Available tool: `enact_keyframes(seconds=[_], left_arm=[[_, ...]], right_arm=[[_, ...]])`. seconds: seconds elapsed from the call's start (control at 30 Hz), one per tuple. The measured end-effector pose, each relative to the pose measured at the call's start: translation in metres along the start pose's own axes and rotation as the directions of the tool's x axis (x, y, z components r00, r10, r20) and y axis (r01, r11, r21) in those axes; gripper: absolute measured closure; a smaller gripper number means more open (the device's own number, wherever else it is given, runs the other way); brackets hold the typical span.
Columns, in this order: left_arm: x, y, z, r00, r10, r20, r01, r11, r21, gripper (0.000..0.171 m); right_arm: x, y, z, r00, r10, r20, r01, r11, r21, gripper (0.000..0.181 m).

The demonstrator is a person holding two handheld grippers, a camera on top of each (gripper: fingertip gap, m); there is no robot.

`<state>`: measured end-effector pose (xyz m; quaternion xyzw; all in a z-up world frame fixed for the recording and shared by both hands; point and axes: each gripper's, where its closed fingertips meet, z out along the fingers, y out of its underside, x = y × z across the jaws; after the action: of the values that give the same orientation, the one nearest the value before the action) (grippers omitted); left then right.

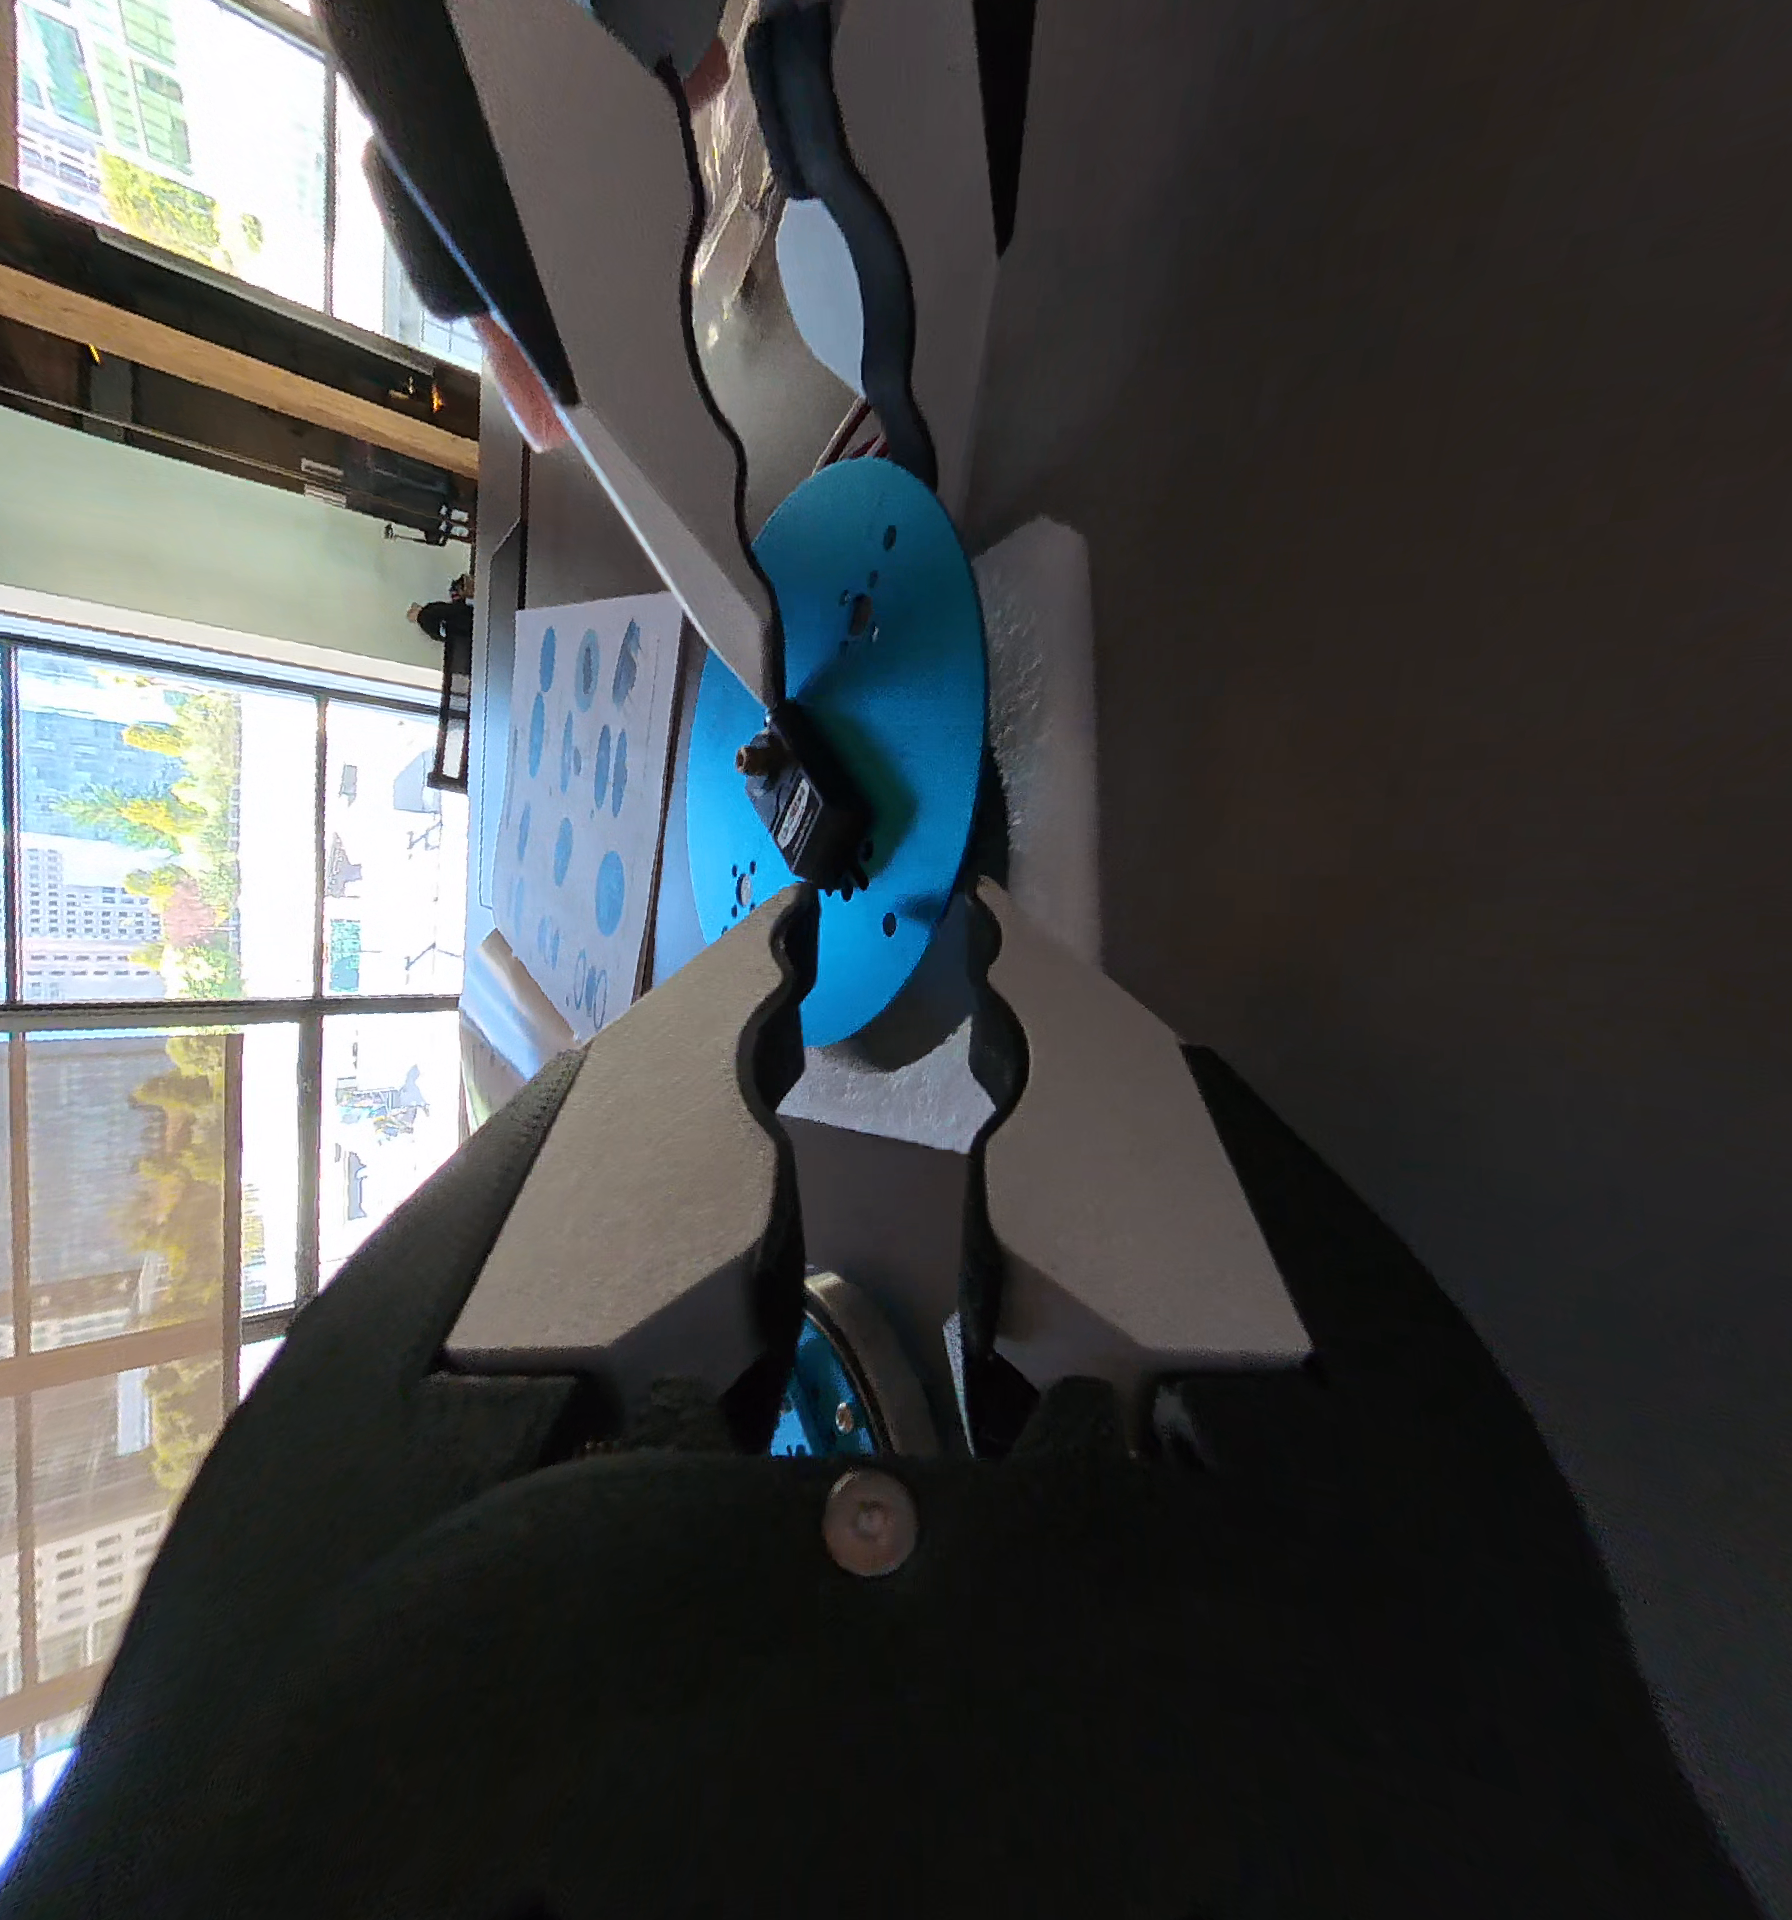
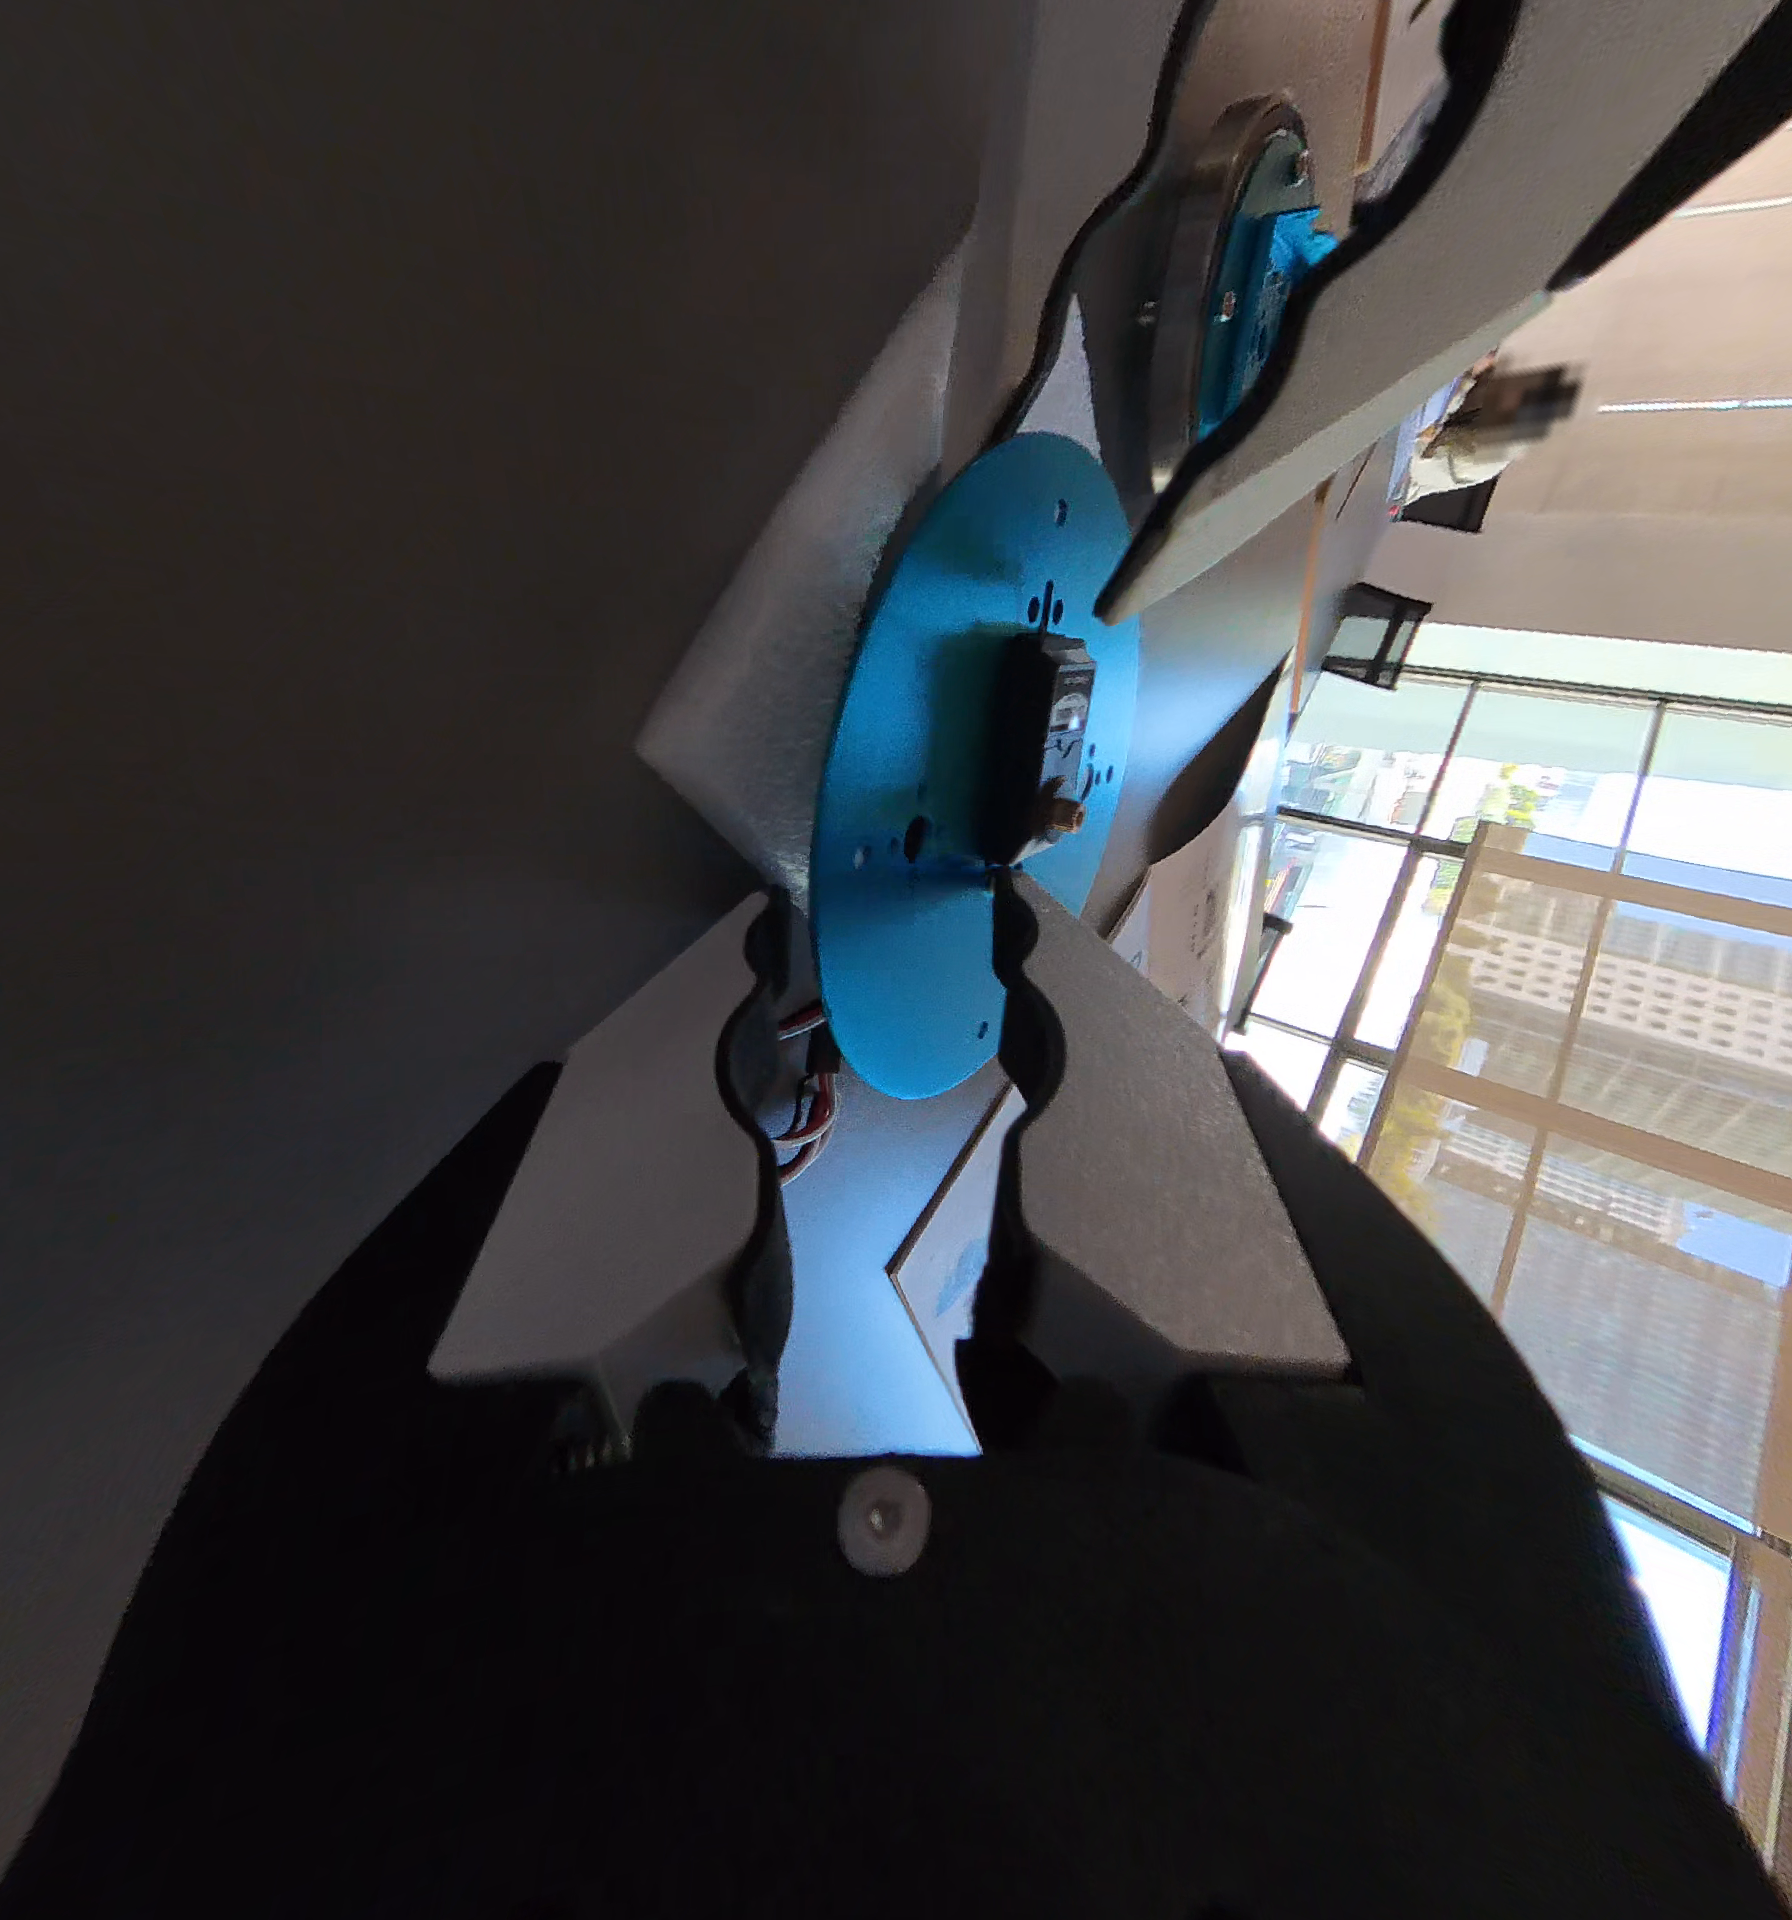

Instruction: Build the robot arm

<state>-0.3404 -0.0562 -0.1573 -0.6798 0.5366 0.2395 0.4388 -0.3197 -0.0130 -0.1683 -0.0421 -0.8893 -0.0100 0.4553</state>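
Meanwhile, you are straddling the blue disc [image 1: 871,748] from six o'clock with both grippers, left gripper [image 1: 887,894] and right gripper [image 2: 887,894] spread narrowly, clamping nothing. A black servo [image 2: 1053,707] is sitting at the disc's centre on white foam [image 1: 1037,727].

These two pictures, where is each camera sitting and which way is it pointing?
Left wrist view: sits on the left gripper, looks along its fingers at the blue disc carrying a small black block; the right gripper reaches in opposite.
Right wrist view: sits on the right gripper, facing the same blue disc; the left gripper shows opposite.
Shared: disc, block, white foam pad, windows.
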Motion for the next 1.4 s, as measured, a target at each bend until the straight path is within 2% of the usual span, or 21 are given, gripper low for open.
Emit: enact_keyframes(seconds=[0.07, 0.43, 0.6, 0.77, 0.9, 1.03, 1.07, 1.2, 1.4], left_arm=[[0.003, -0.001, 0.003, 1.000, -0.007, -0.007, 0.007, 1.000, 0.006, 0.151], [0.002, -0.003, 0.003, 0.990, -0.137, -0.037, 0.138, 0.989, 0.051, 0.152], [0.002, -0.001, 0.002, 0.985, -0.170, -0.035, 0.172, 0.983, 0.066, 0.152], [0.000, 0.000, 0.001, 0.975, -0.215, -0.048, 0.218, 0.973, 0.078, 0.153], [-0.002, 0.002, 0.001, 0.970, -0.237, -0.055, 0.241, 0.967, 0.082, 0.154], [-0.003, 0.003, 0.002, 0.963, -0.261, -0.062, 0.266, 0.960, 0.087, 0.154], [-0.003, 0.003, 0.002, 0.961, -0.268, -0.064, 0.273, 0.958, 0.088, 0.154], [-0.003, 0.003, 0.002, 0.952, -0.296, -0.081, 0.303, 0.947, 0.103, 0.153], [-0.004, 0.005, 0.002, 0.947, -0.309, -0.087, 0.317, 0.942, 0.106, 0.153]], right_arm=[[0.000, 0.000, 0.001, 1.000, 0.014, 0.015, -0.014, 1.000, -0.018, 0.144], [0.003, -0.001, -0.003, 0.989, 0.114, 0.098, -0.116, 0.993, 0.015, 0.149], [0.001, 0.000, -0.007, 0.979, 0.163, 0.124, -0.172, 0.983, 0.063, 0.130], [0.002, 0.002, -0.005, 0.974, 0.137, 0.179, -0.154, 0.985, 0.084, 0.122], [0.007, 0.004, -0.005, 0.963, 0.123, 0.239, -0.143, 0.988, 0.065, 0.129], [0.022, -0.003, -0.005, 0.950, 0.186, 0.253, -0.221, 0.968, 0.119, 0.139], [0.022, -0.002, -0.002, 0.948, 0.194, 0.253, -0.228, 0.967, 0.116, 0.137], [0.016, 0.002, 0.006, 0.958, 0.179, 0.223, -0.208, 0.971, 0.116, 0.137], [0.016, -0.003, 0.010, 0.972, 0.187, 0.142, -0.208, 0.966, 0.153, 0.147]])
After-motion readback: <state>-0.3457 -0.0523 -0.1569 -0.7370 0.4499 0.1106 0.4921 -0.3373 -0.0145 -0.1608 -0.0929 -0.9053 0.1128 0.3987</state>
